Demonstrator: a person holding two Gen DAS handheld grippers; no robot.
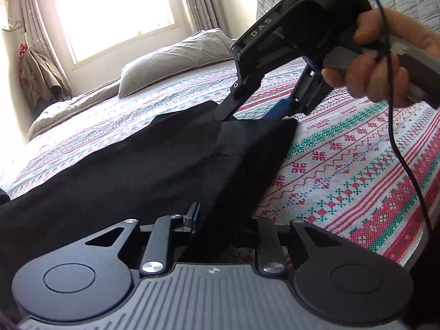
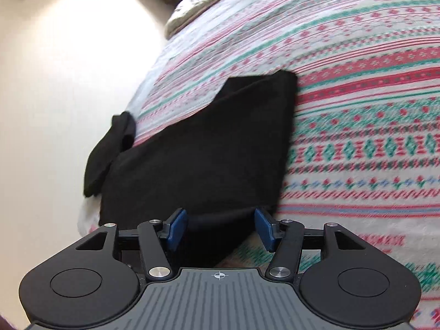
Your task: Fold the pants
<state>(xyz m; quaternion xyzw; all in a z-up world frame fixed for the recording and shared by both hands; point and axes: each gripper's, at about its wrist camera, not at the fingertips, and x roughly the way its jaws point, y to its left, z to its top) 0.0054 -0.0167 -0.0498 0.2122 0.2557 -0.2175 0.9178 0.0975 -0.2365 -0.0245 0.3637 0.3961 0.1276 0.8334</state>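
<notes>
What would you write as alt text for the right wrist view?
Black pants lie folded on a bed's patterned bedspread, one end hanging off its edge. The right gripper has its blue-padded fingers spread apart over the near edge of the cloth.

Patterned bedspread (image 1: pixel 343 165); grey pillow (image 1: pixel 176 60); window (image 1: pixel 115 13)

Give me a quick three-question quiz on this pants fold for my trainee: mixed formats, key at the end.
1. True or false: the right tongs are clamped shut on the pants.
2. The pants lie on: A) a patterned bedspread; B) a wooden floor; C) a glass table.
3. Fill in: the pads of the right tongs are ____ in colour.

Key: 1 false, they stand open with fabric between them; 2 A; 3 blue.
</notes>
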